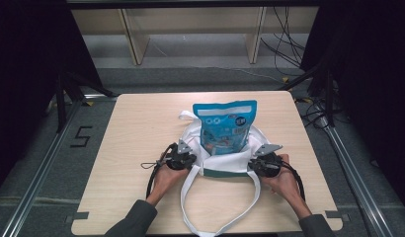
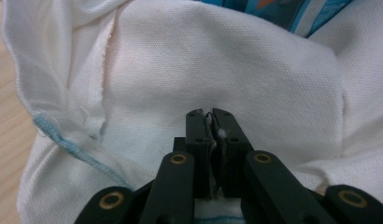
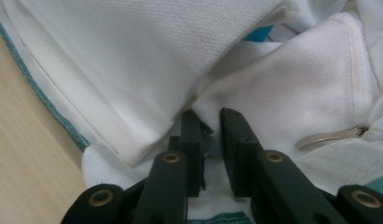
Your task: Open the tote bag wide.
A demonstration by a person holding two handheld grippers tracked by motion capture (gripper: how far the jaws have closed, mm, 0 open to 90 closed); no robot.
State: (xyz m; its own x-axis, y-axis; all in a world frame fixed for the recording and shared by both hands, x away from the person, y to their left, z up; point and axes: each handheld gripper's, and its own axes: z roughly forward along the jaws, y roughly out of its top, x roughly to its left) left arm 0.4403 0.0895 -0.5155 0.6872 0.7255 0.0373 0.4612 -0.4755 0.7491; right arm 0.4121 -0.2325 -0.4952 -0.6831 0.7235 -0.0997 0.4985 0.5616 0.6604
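Observation:
A white cloth bag [image 1: 193, 134] with a teal band lies on the wooden table [image 1: 141, 123]. A blue printed pouch [image 1: 225, 127] stands upright in its mouth. My left gripper [image 1: 190, 155] holds the bag's left rim and my right gripper [image 1: 252, 163] holds its right rim. In the left gripper view the jaws [image 2: 209, 114] are shut on a fold of the white fabric [image 2: 227, 60], with the pouch [image 2: 273, 11] just beyond. In the right gripper view the jaws [image 3: 206, 116] pinch a thicker fold of the fabric [image 3: 133, 56] beside a metal zipper pull [image 3: 329, 136].
The bag's long white handles [image 1: 210, 224] loop toward the table's near edge between the person's forearms. Bare tabletop lies left and right of the bag. Wooden shelving [image 1: 190, 29] and cables [image 1: 289, 44] stand on the floor beyond the far edge.

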